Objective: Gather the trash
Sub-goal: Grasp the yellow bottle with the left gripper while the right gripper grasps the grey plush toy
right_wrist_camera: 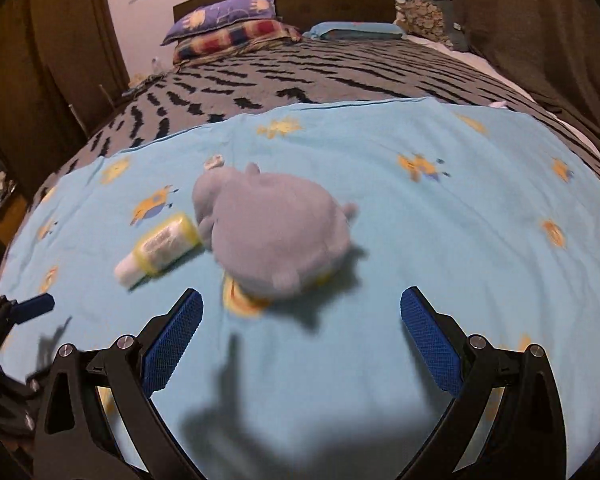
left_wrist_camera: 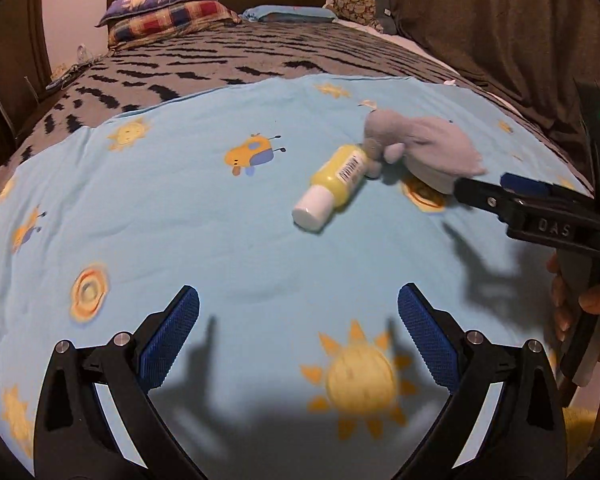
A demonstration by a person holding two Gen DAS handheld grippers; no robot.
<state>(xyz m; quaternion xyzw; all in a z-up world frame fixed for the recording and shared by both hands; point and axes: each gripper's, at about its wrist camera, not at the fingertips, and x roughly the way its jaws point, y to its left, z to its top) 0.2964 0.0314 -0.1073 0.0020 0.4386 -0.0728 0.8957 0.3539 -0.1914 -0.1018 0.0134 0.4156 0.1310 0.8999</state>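
Bed (left_wrist_camera: 260,60): it filled the room, its grey zigzag cover running back to the headboard.
Blue sheet (left_wrist_camera: 204,216): a child's sheet printed with suns lay over the near end of the bed, reaching its near edge.
Pillows (left_wrist_camera: 168,8): they were stacked at the far left corner of the bed.
Plush toy (right_wrist_camera: 272,236): a grey stuffed animal sat near the middle of the blue sheet, toward its right edge in the left camera's view.
Yellow bottle (left_wrist_camera: 336,184): it lay on its side with the white cap pointing toward the near edge and its base touching the plush toy.
Left gripper (left_wrist_camera: 298,332): its jaws stood wide apart with nothing between them, low over the near part of the sheet.
Right gripper (right_wrist_camera: 302,332): it also gaped wide and empty, lined up on the toy, with one finger close beside it.
Step in hand: I judged the bottle to be the likely trash and the toy a keeper, though that was only a guess.
Doing it well: I would have closed across the bottle's body rather than its slick cap, and come in from the cap side, clear of the toy.
Hard to make out: no bin showed anywhere, both views were blurred, and the barcode label was unreadable.
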